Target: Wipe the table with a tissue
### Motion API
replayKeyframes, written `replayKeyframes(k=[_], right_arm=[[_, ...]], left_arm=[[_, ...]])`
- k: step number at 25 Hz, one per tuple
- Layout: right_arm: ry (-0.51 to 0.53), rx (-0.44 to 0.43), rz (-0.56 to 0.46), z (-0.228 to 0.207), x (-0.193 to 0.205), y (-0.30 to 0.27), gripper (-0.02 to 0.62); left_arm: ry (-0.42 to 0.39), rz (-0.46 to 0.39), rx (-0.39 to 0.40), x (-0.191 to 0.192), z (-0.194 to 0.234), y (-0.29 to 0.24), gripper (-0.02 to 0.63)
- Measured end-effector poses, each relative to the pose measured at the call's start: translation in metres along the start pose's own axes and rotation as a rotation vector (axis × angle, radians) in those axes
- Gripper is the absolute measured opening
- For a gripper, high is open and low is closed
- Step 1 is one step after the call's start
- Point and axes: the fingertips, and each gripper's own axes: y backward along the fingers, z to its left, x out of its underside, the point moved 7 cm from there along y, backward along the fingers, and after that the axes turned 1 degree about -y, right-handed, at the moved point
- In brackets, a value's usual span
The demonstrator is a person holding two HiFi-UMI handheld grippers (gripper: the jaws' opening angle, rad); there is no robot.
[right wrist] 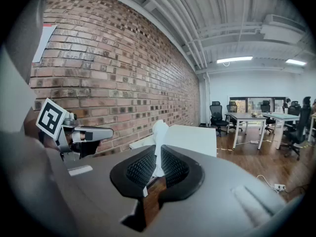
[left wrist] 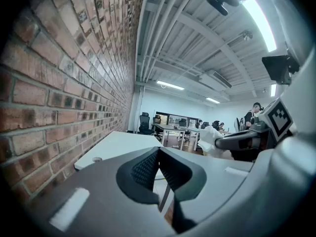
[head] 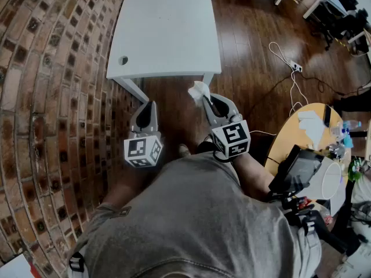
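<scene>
1. Person's grey shirt [head: 197, 213] fills the near foreground; both grippers are held out ahead of it
2. Right gripper [head: 206, 101]: jaws pinched on a crumpled white tissue [head: 199, 91], which sticks up beyond the tips
3. Tissue location: in the air just short of the white table [head: 168, 28], by its near right corner; not on the tabletop
4. Left gripper [head: 149, 105]: jaws pressed together, nothing between them, near the table's near left leg [head: 132, 88]
5. Brick wall [head: 52, 97] runs along the table's left side

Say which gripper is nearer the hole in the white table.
Left. The left gripper hangs off the table's near edge, by the corner with the hole; the right gripper, holding the tissue, is by the other near corner.
</scene>
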Motion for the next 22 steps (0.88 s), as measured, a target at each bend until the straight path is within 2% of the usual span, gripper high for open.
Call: replayKeyframes(k=[12, 19, 22], right_arm=[[-0.013, -0.016, -0.011, -0.002, -0.006, -0.029, 0.038], [-0.026, -0.038, -0.016, -0.032, -0.014, -0.065, 0.038], [-0.032, -0.047, -0.020, -0.052, -0.021, -0.082, 0.038]], left_arm=[[0.016, 0.008, -0.041, 0.000, 0.022, -0.011, 0.002], [0.027, 0.023, -0.069, -0.007, 0.028, -0.052, 0.003], [0.004, 0.022, -0.070, -0.011, 0.031, -0.077, 0.003]])
